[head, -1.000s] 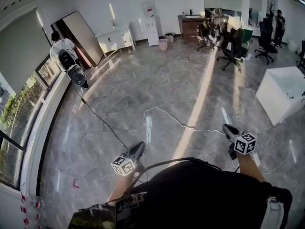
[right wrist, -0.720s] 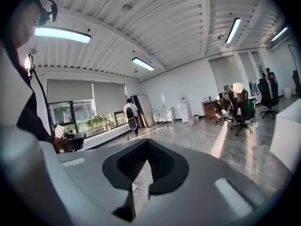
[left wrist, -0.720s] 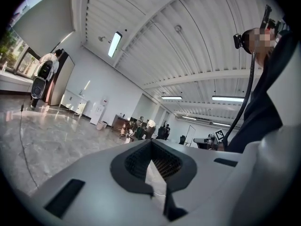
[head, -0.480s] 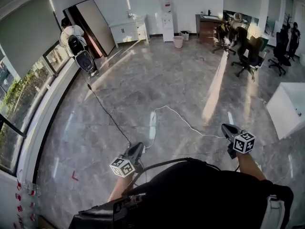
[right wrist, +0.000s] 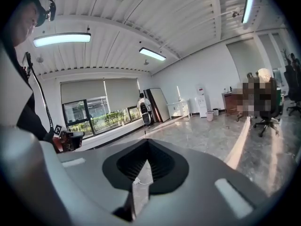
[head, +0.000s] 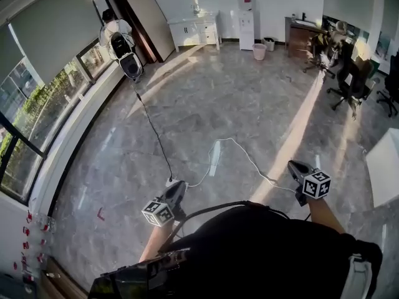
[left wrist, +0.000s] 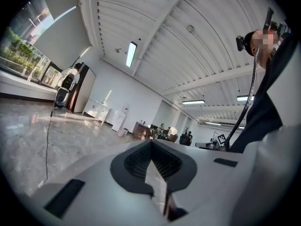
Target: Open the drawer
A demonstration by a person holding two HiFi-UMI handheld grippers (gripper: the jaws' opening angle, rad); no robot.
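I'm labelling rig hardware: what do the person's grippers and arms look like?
The left gripper and right gripper match: dark bodies from above, each with a white cube bearing black square markers. Their own views show pale grey jaws with black ribbed pads. The person wears a black top; a black cable arcs across it.

The white cabinet (head: pixel 194 31) at the far wall is too small for me to tell its drawers apart, and the person (head: pixel 114 25) at far left stands half hidden behind a black-and-white machine (head: pixel 129 64). The white table (head: pixel 386 167) on my right runs out of view at the edge, and my dark top (head: pixel 249 254) covers most of both my forearms.
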